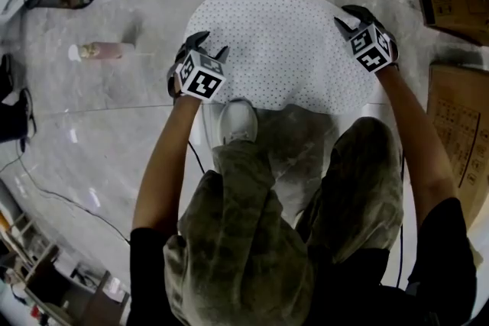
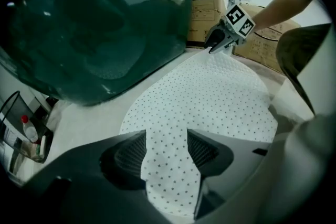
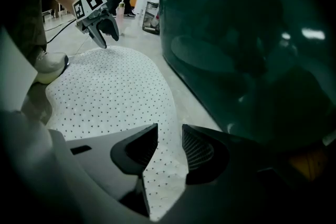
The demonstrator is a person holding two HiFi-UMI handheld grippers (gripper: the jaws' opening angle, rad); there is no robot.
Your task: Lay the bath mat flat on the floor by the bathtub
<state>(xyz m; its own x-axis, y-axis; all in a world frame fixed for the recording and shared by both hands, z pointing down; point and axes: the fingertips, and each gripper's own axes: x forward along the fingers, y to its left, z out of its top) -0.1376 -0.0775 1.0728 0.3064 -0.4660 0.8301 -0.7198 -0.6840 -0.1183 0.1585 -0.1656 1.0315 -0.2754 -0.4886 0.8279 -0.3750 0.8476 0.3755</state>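
Bath mat (image 1: 279, 50) spread on the floor (image 1: 114, 111), just beside the dark bathtub (image 2: 94, 23).
Left gripper (image 1: 210, 46) at its left edge; right gripper (image 1: 348, 17) at its right edge; only the gripper views show the jaws: both apart, mat edge loose between.

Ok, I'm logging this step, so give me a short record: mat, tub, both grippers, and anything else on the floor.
mat: white, dotted, spread flat on the floor
tub: dark green, beside the mat's far edge
left gripper: at the mat's left edge, jaws apart, mat edge between them
right gripper: at the mat's right edge, jaws apart, mat edge between them
bottle: on the floor, left of the mat
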